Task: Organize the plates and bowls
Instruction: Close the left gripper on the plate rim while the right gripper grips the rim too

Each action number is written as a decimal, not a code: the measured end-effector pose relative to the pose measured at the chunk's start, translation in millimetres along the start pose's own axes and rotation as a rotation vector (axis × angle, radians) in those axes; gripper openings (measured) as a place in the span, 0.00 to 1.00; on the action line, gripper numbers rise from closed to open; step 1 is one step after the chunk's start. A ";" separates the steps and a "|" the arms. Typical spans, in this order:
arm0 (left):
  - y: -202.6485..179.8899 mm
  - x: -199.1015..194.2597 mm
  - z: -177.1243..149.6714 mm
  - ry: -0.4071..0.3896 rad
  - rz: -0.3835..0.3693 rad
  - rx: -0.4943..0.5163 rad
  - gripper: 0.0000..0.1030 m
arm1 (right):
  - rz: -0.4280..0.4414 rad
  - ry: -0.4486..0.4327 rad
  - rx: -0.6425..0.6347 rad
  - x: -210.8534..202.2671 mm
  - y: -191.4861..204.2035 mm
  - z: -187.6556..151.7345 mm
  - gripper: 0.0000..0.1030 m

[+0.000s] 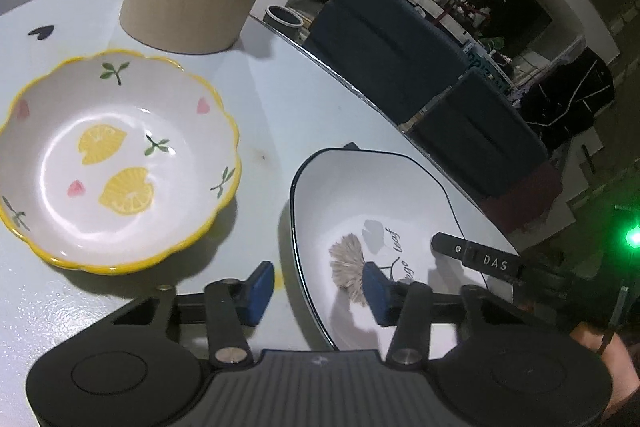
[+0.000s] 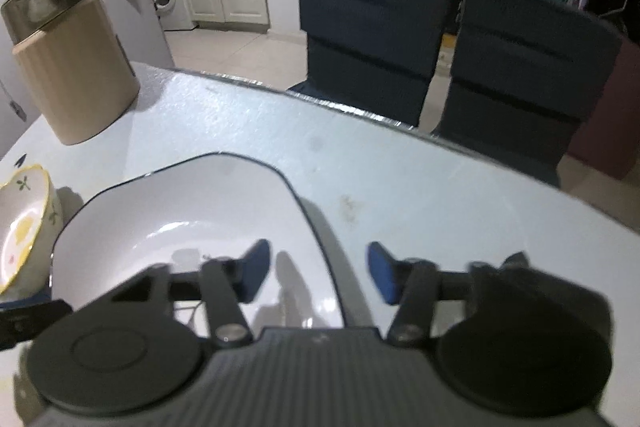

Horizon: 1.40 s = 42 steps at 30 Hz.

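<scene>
White plate (image 1: 384, 199), black-rimmed, lay on the table (image 1: 280, 107). Left gripper (image 1: 318, 285) straddled its left rim, part open, pads not pressing. Right gripper (image 2: 316, 273) straddled its right rim likewise. Lemon bowl (image 1: 116, 159) stood just left, apart.

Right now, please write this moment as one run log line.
left tongs: astride white plate rim, no grip | right tongs: astride opposite rim, no grip | lemon bowl: on table
</scene>
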<state>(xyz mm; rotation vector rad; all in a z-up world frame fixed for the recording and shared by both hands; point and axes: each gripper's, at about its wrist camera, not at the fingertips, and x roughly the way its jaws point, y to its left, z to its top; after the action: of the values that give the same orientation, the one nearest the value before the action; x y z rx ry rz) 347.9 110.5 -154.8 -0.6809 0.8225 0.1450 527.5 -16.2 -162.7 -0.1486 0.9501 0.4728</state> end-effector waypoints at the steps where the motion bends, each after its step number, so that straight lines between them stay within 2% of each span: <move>1: 0.1 0.5 -0.3 0.003 -0.003 0.003 0.42 | 0.001 0.001 -0.005 -1.9 2.6 -3.2 0.30; 3: 0.3 2.6 -0.6 0.011 -0.009 0.006 0.30 | -0.013 -0.013 -0.025 -5.7 5.0 -6.6 0.29; 5: 1.4 5.1 0.3 0.015 -0.005 0.007 0.25 | -0.017 -0.018 -0.025 -11.5 5.9 -11.0 0.24; 11: 10.1 10.1 4.9 0.013 -0.007 0.002 0.24 | 0.012 0.019 -0.054 -28.0 5.5 -23.8 0.17; 17: 5.4 16.1 10.7 0.019 0.005 0.096 0.24 | 0.082 0.047 -0.030 -26.5 -6.2 -18.2 0.16; 20: 7.5 17.9 12.8 0.025 -0.002 0.087 0.24 | 0.091 0.033 -0.002 -20.3 -9.0 -14.3 0.17; 22: 8.0 19.0 13.0 0.024 0.006 0.086 0.22 | 0.088 0.033 -0.016 -15.0 -7.5 -14.5 0.19; 24: 9.0 20.9 11.6 0.028 0.018 0.085 0.14 | 0.093 0.037 -0.014 -10.3 -7.9 -13.6 0.22; 26: 12.5 24.4 10.2 0.039 0.018 0.073 0.15 | 0.104 0.038 0.001 -5.6 -8.1 -13.9 0.28; 29: 10.4 25.4 10.6 0.040 0.015 0.084 0.12 | 0.124 0.034 0.058 -1.9 -10.7 -13.4 0.30; 32: 10.5 25.3 10.1 0.039 0.013 0.091 0.12 | 0.129 0.025 0.080 -6.9 -10.4 -20.9 0.27; 37: 18.6 23.7 13.1 0.056 -0.009 0.030 0.12 | 0.109 -0.015 0.060 -16.7 -5.8 -26.5 0.23; 42: 7.6 9.0 17.6 0.010 -0.033 0.085 0.13 | 0.084 -0.054 0.040 -38.8 -2.2 -26.0 0.18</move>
<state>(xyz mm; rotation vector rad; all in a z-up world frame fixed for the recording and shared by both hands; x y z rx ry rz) 362.3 126.0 -156.6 -0.6150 0.8222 0.0766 490.1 -39.1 -146.6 -0.0601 0.9142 0.5323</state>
